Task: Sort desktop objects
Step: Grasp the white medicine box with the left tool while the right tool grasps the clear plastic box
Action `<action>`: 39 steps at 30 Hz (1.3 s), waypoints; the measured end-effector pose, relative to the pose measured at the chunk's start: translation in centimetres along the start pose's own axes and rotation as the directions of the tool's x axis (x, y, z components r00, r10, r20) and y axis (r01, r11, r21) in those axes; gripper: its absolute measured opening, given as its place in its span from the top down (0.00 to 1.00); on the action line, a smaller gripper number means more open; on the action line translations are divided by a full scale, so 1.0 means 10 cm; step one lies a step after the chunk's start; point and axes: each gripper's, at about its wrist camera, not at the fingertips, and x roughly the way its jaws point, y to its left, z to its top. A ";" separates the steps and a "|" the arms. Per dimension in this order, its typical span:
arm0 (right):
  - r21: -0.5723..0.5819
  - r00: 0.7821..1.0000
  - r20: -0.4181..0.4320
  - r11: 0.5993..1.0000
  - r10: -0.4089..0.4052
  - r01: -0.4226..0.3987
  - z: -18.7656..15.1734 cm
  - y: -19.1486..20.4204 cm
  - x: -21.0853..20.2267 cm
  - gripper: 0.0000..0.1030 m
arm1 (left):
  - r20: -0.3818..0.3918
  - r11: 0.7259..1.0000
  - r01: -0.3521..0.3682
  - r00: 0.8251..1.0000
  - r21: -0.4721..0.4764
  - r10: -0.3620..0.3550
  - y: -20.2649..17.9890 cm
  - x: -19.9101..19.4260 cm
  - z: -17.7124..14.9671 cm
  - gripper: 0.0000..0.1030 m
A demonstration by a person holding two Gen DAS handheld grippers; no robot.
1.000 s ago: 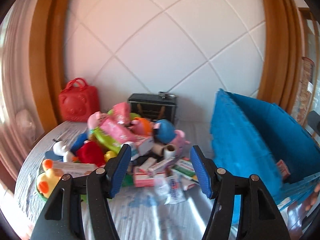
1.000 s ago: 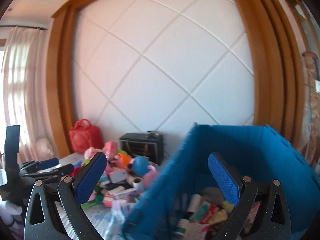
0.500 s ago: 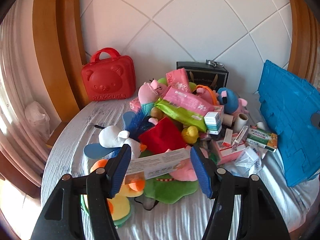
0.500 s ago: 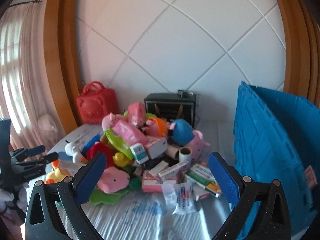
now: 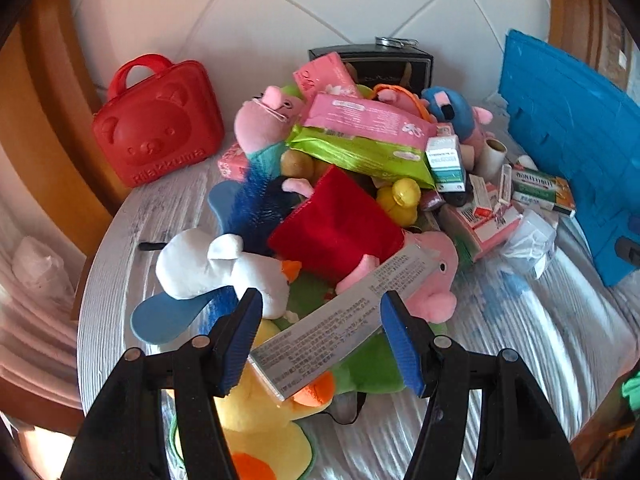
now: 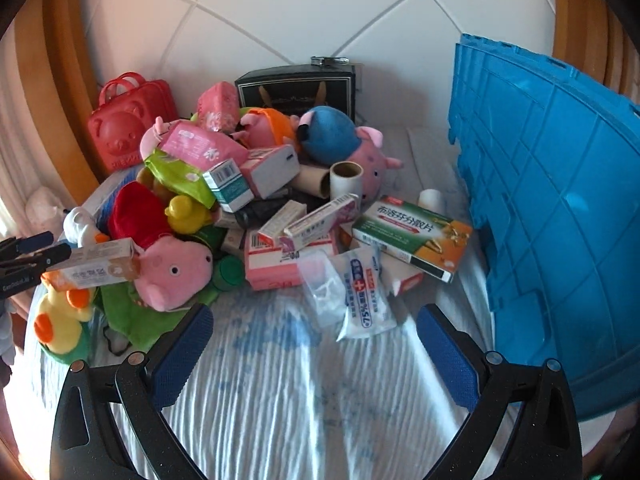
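Long white box (image 5: 340, 322) atop plush pile, long axis diagonal, lower-left→upper-right.

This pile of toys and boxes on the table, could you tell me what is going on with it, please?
A person holding two claws is sorting it. The left claw is open around a long white printed box lying across the pink pig plush and yellow duck plush; its pads are not pressing it yet. The right claw is open and empty over bare tablecloth, just short of a wipes packet. The blue crate stands to the right.
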 end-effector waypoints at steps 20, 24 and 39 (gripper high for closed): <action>0.003 0.984 -0.178 1.000 0.008 -0.007 -0.16 -0.32 0.66 0.29 | -0.114 0.960 0.033 0.991 -0.276 -0.067 -0.67 0.52 -0.56 0.72; 0.003 0.978 -0.198 0.998 0.060 -0.061 -0.13 -0.37 0.90 0.28 | -0.131 0.952 -0.015 0.991 -0.306 -0.026 -0.68 0.59 -0.61 0.72; -0.095 0.976 -0.207 0.991 0.073 -0.094 0.01 -0.20 1.48 0.60 | -0.136 0.947 -0.076 0.990 -0.314 0.034 -0.68 0.61 -0.63 0.72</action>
